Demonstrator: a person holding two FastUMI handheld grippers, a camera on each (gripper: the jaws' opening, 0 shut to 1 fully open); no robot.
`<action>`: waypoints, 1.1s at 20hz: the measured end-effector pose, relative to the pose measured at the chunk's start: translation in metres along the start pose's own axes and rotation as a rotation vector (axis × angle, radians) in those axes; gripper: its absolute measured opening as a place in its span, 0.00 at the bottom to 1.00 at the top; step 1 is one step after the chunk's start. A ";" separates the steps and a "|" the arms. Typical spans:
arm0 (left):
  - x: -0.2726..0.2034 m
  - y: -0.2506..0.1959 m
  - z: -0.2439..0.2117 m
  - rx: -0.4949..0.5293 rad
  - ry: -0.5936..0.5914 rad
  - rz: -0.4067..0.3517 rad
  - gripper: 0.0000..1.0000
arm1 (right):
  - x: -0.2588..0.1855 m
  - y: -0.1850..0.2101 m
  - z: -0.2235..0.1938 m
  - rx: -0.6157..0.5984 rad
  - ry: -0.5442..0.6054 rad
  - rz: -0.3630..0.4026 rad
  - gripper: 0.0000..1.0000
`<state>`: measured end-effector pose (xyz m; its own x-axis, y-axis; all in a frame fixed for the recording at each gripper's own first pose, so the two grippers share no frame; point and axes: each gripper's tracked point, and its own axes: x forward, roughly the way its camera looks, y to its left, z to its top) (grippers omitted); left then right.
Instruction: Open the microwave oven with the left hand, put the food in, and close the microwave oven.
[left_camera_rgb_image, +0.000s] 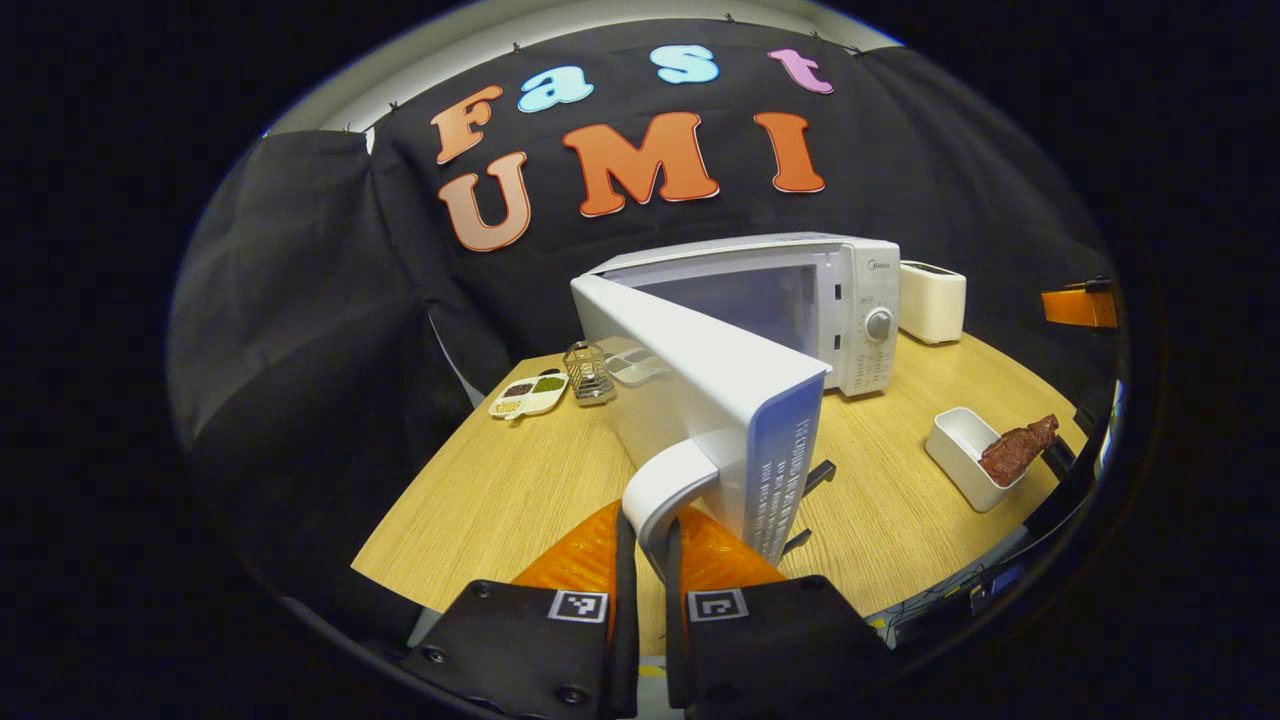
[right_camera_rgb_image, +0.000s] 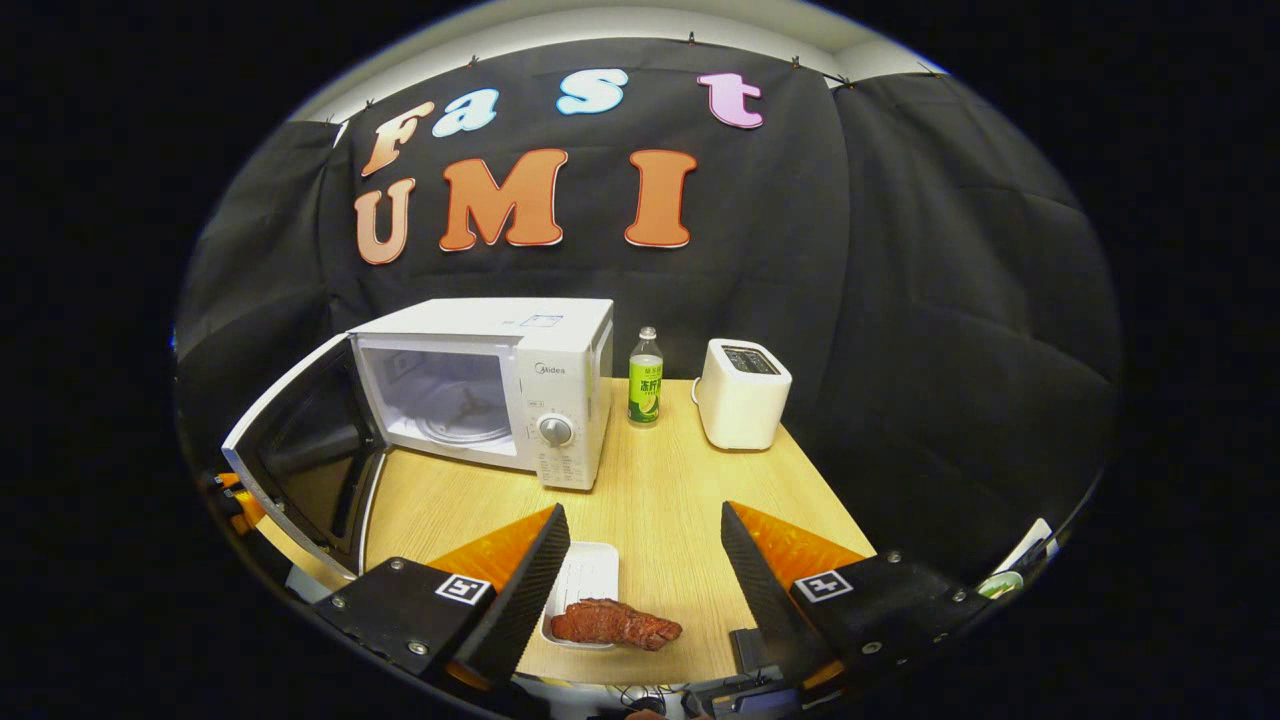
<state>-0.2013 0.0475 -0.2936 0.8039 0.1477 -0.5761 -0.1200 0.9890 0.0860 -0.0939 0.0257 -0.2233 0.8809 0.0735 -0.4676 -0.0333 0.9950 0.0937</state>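
The white microwave stands on the wooden table with its door swung wide open; the cavity with its glass turntable holds nothing. My left gripper is shut on the door's white handle. A piece of reddish-brown meat lies across the near end of a white tray. My right gripper stands open above the tray, one finger to each side of the meat.
A white toaster and a green-labelled bottle stand right of the microwave. Behind the open door sit a divided dish of spices, a small wire rack and a clear tray.
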 end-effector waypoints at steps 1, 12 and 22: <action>-0.001 0.003 -0.002 0.003 0.000 -0.012 0.10 | 0.000 0.003 -0.002 -0.002 0.005 -0.006 0.95; -0.005 0.063 -0.017 -0.056 0.042 -0.094 0.55 | 0.000 0.031 -0.026 -0.044 0.072 -0.013 0.95; -0.008 0.106 -0.028 -0.119 0.095 -0.123 0.80 | 0.000 0.021 -0.053 -0.039 0.150 -0.071 0.95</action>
<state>-0.2370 0.1508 -0.3030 0.7586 0.0191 -0.6513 -0.0969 0.9918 -0.0838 -0.1194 0.0497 -0.2678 0.8013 0.0091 -0.5981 0.0059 0.9997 0.0232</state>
